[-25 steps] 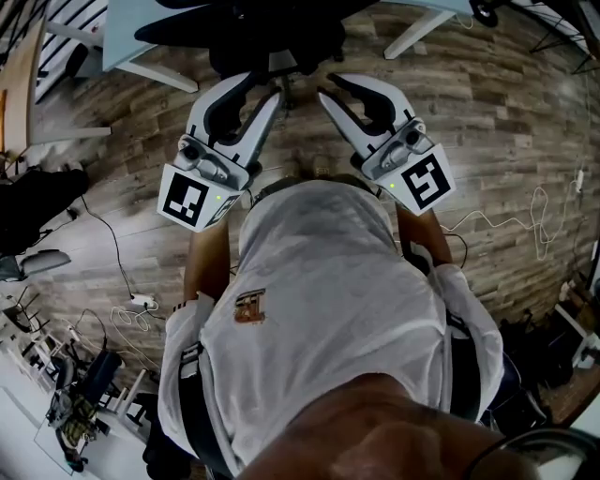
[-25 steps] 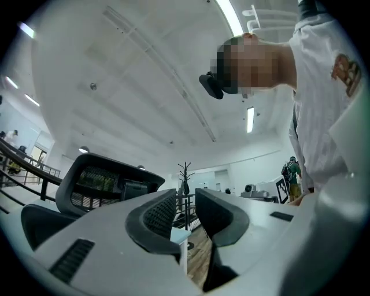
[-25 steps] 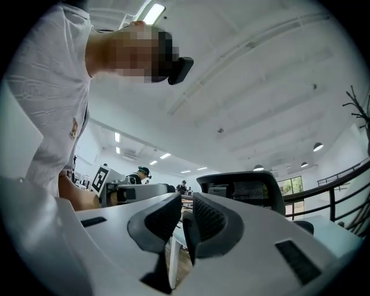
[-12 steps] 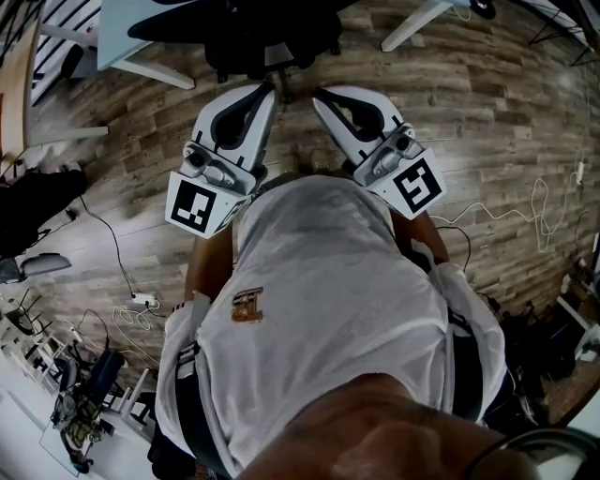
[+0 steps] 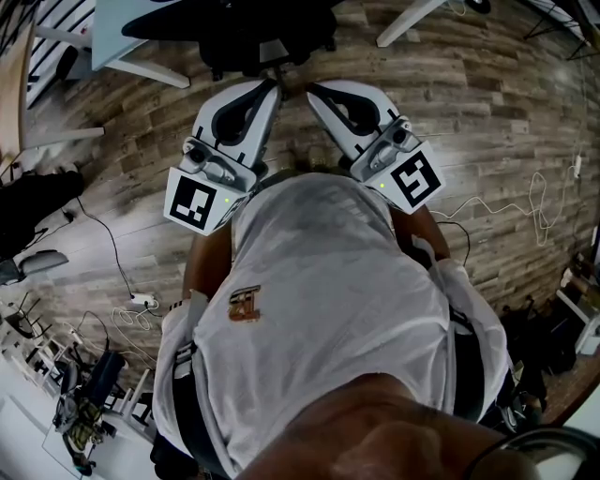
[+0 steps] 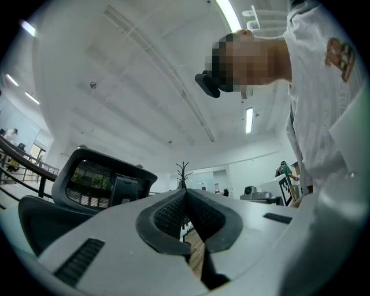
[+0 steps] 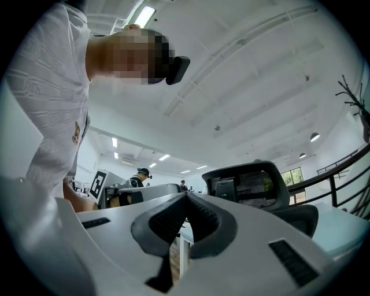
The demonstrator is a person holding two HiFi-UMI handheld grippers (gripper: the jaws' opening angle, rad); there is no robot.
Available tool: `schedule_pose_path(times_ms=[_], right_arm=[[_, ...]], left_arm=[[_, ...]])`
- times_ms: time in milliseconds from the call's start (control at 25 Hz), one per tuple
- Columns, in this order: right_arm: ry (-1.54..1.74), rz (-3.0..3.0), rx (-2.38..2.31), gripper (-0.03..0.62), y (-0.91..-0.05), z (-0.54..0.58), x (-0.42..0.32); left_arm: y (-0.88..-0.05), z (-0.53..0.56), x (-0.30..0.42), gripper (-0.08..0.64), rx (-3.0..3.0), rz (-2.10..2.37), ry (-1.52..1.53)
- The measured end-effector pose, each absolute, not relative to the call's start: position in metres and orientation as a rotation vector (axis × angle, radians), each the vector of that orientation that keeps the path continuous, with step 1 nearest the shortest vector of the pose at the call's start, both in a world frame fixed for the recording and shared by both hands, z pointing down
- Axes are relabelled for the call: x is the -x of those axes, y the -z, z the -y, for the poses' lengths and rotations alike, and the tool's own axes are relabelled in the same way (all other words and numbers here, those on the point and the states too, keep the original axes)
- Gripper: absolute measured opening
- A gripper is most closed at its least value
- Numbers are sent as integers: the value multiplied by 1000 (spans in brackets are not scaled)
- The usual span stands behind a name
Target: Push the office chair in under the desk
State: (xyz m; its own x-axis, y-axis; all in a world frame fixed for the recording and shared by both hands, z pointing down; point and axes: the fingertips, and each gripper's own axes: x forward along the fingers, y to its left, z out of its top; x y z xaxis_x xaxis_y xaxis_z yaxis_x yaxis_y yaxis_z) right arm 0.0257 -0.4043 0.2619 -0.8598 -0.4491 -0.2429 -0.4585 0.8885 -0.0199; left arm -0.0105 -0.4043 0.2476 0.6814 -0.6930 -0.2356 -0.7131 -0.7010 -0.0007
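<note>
The black office chair [image 5: 253,37] stands at the top of the head view, partly under the pale desk [image 5: 122,33]. My left gripper [image 5: 271,87] and right gripper [image 5: 312,91] point at it side by side, tips just short of the chair's base, both shut with nothing between the pads. In the left gripper view the chair's mesh back [image 6: 98,182] rises left of the shut left gripper [image 6: 186,192]. Seen from the right gripper view, the chair back [image 7: 248,185] stands right of the shut right gripper [image 7: 186,198]. Whether either gripper touches the chair is hidden.
The wood floor carries loose cables and a white power strip [image 5: 141,302] at the left, and a white cable [image 5: 539,202] at the right. A white desk leg [image 5: 412,23] slants at the top right. Cluttered gear [image 5: 80,412] fills the lower left. A coat stand [image 6: 183,171] shows far off.
Both grippers' jaws have closed from partly open. Both grippers have moved a little forward toward the chair, which now sits slightly higher in the head view.
</note>
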Motion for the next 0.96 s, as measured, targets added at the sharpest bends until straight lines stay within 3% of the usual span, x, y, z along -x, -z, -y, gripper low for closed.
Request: schedule_pose_path(times_ms=[960], right_arm=[[-79,-2829,673,32,-262,391,-25]], left_arm=[[-248,392,8,18,2799,-1149,-291]])
